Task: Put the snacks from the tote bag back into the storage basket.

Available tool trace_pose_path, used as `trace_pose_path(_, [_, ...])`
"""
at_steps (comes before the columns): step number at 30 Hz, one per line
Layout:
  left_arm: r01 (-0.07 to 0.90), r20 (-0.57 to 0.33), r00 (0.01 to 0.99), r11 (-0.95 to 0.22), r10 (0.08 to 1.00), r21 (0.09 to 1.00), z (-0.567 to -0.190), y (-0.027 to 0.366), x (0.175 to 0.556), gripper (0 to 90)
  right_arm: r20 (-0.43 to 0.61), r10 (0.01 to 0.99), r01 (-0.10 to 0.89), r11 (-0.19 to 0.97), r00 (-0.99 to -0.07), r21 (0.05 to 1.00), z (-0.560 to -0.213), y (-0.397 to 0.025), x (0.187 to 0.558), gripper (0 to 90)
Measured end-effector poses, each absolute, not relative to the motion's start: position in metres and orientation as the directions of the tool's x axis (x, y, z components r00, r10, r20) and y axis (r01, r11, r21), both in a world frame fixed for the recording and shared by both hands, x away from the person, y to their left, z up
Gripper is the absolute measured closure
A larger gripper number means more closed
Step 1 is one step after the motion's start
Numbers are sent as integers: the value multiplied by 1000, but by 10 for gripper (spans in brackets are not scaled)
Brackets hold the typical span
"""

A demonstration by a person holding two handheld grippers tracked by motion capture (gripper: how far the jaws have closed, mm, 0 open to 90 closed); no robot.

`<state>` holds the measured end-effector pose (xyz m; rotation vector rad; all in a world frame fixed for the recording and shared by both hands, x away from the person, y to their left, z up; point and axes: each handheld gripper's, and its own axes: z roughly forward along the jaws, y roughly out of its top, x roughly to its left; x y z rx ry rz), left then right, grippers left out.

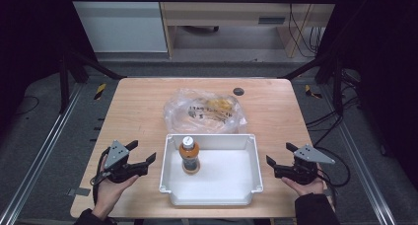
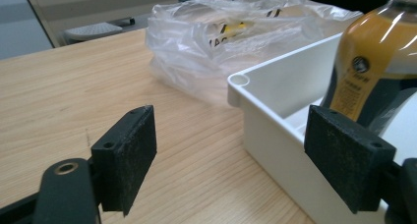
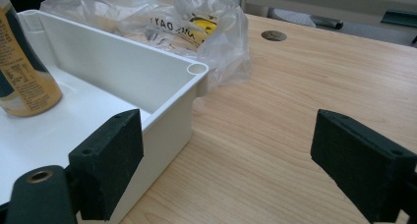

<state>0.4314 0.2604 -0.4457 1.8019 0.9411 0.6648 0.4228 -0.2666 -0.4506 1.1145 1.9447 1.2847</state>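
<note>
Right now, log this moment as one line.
left gripper open | right gripper open | bottle upright in bin | bag behind bin

A light wooden desk (image 1: 138, 111) carries the scene. On it, near centre, sits a white tray (image 1: 249, 158). Just beyond the tray's far rim lies a crumpled clear plastic bag (image 1: 204, 111). A small dark round hole (image 1: 238, 91) marks the far side.

Your left gripper (image 1: 141, 156) and right gripper (image 1: 279, 154) are black, each topped by a grey three-cornered plate with dark screw dots. Black cables loop behind both. Jaw pads (image 2: 126, 160) are matte black rectangular blocks with recessed holes. You wear dark sleeves (image 1: 315, 211).
</note>
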Motion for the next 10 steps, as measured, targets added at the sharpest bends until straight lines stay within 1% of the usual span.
trace_pose_path(10, [321, 35, 537, -243, 843, 916, -453, 271, 437, 198, -2, 865, 336, 197, -502, 921, -450, -268, 422, 126])
